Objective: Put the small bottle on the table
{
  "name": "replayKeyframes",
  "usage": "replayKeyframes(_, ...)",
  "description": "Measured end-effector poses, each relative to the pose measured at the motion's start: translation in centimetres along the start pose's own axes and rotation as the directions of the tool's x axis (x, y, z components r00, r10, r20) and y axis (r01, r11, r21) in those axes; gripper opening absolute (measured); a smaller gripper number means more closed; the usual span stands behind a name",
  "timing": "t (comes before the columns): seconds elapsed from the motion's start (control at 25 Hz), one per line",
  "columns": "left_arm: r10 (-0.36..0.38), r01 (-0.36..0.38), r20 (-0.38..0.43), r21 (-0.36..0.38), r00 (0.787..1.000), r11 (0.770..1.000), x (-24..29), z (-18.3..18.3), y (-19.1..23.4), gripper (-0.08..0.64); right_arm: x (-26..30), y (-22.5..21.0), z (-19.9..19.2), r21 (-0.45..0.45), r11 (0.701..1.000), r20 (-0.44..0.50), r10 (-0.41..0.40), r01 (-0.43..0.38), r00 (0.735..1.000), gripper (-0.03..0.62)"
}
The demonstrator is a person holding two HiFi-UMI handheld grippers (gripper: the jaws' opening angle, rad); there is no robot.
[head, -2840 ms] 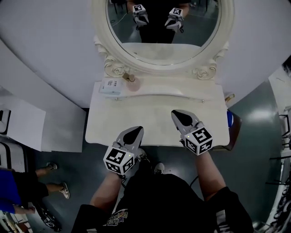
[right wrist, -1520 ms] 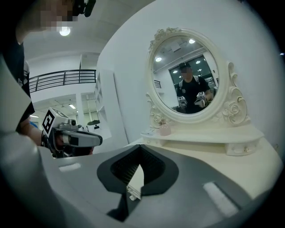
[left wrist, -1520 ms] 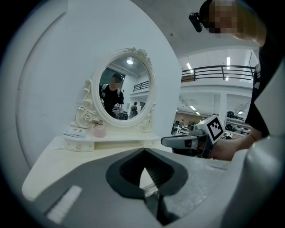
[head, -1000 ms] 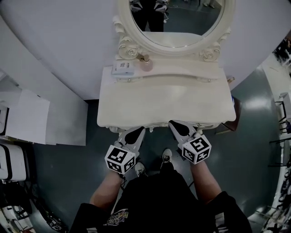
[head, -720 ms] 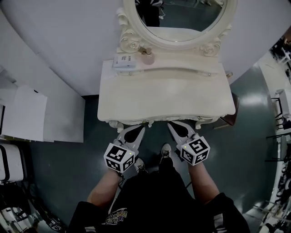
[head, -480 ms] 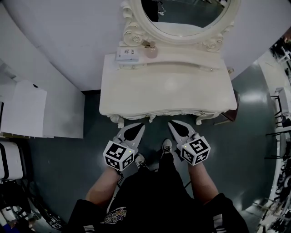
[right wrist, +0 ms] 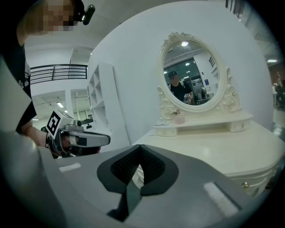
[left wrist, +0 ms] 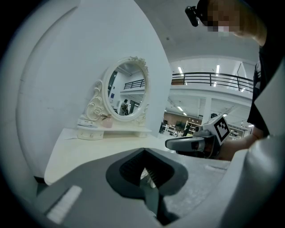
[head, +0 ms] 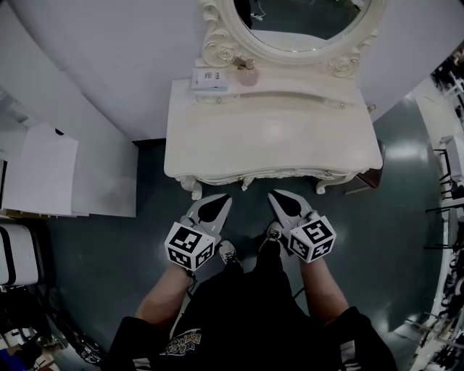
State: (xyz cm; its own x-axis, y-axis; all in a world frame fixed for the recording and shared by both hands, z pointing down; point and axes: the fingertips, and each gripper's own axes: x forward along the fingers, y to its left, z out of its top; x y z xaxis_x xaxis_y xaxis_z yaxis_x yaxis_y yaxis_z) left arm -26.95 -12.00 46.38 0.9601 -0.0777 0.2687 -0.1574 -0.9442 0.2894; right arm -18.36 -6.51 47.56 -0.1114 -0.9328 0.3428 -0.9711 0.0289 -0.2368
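The small pink bottle (head: 249, 72) stands on the raised shelf of the cream dressing table (head: 275, 138), next to the left foot of the oval mirror (head: 304, 22). It shows small and far off in the left gripper view (left wrist: 107, 121) and in the right gripper view (right wrist: 179, 117). My left gripper (head: 217, 201) and right gripper (head: 280, 196) hang side by side over the floor, just short of the table's front edge. Both are shut with nothing between their jaws. Each gripper shows in the other's view: the right gripper (left wrist: 178, 143) and the left gripper (right wrist: 95, 140).
A flat white box (head: 209, 78) lies on the shelf left of the bottle. A curved white wall (head: 109, 65) backs the table. White panels (head: 43, 177) stand at the left. Dark floor (head: 406, 217) surrounds the table, and my shoes (head: 228, 253) are below the grippers.
I have stepped back from the table. Both grippers, earlier above the tabletop's front part, are now off its front edge over the floor. Both stay shut.
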Motion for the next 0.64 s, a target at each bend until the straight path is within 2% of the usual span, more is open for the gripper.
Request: replayKeyframes(0.64, 0.021, -0.020, 0.012, -0.015, 1.000, 1.000, 0.5, 0.5, 1.3, 0.000, 1.6, -0.5, 0.8, -0.007, 1.000, -0.006, 0.014, -0.014, 1.000, 0.023)
